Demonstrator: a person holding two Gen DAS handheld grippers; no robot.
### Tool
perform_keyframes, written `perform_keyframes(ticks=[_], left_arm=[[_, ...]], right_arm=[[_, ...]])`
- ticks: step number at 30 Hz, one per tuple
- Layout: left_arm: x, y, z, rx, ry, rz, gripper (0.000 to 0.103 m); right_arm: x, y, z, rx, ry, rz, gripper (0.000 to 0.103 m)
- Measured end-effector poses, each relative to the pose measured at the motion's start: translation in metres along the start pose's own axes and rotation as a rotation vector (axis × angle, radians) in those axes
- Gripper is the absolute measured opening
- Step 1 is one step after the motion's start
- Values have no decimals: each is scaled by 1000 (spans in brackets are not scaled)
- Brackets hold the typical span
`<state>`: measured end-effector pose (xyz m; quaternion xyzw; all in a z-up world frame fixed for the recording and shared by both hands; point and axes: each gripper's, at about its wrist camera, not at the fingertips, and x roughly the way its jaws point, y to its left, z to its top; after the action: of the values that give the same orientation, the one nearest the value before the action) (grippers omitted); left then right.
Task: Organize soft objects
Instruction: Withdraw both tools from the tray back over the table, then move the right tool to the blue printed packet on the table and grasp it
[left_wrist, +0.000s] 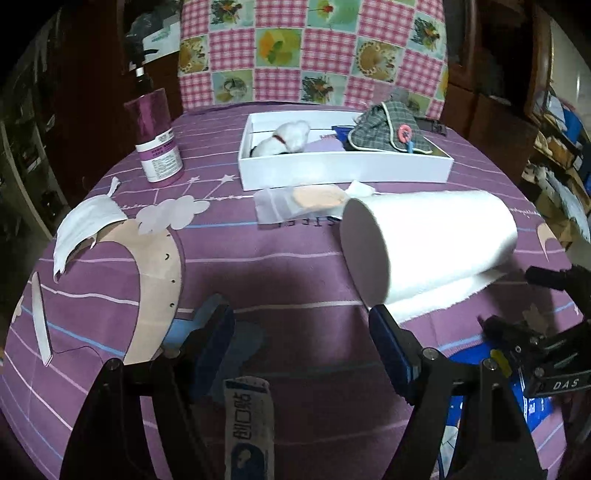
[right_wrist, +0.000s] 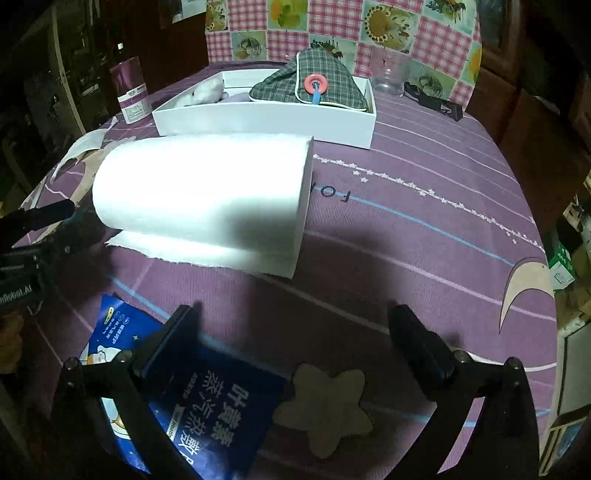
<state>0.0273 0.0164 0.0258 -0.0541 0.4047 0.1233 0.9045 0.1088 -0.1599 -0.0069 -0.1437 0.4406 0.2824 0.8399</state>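
The paper roll (right_wrist: 201, 199) looks light and soft; both the left gripper (left_wrist: 301, 345) and the right gripper (right_wrist: 291, 343) stand released and empty, so a hold across its round body seems best.

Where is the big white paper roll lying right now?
In both wrist views the white paper roll lies on its side on the purple tablecloth, just in front of the white box, with its loose sheet trailing towards the grippers.

Soft matt paper roll (left_wrist: 436, 240), purple cloth table cover (right_wrist: 406, 221), glossy plastic packet (right_wrist: 207, 398)
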Motion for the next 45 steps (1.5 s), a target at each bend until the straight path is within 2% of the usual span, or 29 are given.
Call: perform_keyframes(ticks=[8,12,17,45], left_arm=[[0,-1,0,4,2,27,76],[-6,4,0,-19,-23,12,76],[-5,7,1,-42,-15,12,76],[-3,9,0,-37,-11,37,76]], right_arm=[[0,0,0,0,-1,0,103],[0,0,0,0,-1,0,103],[0,0,0,0,-1,0,103],[0,0,0,-1,-1,0,103]])
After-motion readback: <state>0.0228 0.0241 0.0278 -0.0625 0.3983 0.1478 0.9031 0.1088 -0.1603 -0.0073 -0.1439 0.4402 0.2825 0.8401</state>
